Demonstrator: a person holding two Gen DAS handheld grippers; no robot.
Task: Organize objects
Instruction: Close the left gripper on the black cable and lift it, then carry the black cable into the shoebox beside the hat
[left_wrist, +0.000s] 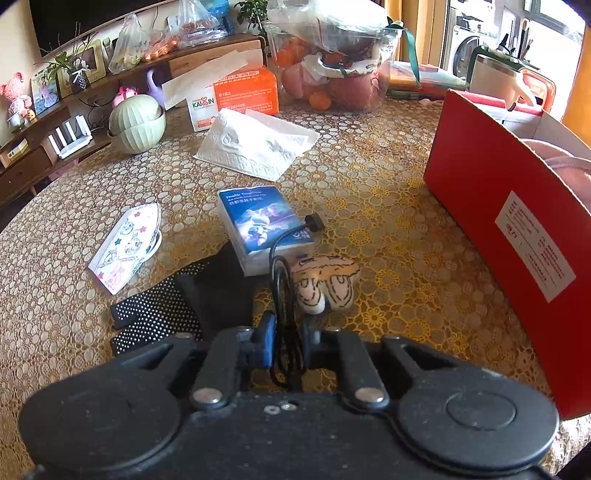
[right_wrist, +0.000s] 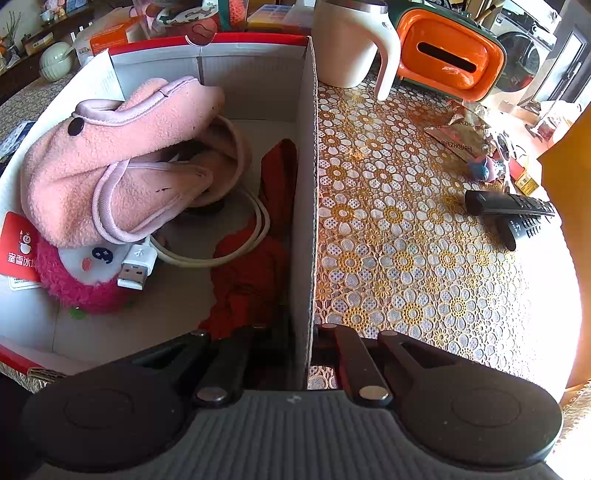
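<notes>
Black cable (left_wrist: 282, 291) lies on the tabletop (left_wrist: 388, 229) at 6 o'clock of the tissue pack (left_wrist: 264, 225), pinched by the left fingers (left_wrist: 269, 341); right fingers (right_wrist: 258, 343) pinch the box (right_wrist: 308, 184) wall

A gold floral lace tablecloth (left_wrist: 388, 206) covers the tabletop. Beyond its far edge stands a dark wooden shelf unit (left_wrist: 33, 162). Sunlight floods a window (left_wrist: 554, 33).

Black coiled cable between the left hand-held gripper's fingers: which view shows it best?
The left wrist view: the black coiled cable runs between the left hand-held gripper fingers, which pinch it above the table. The right wrist view shows none of it.
</notes>
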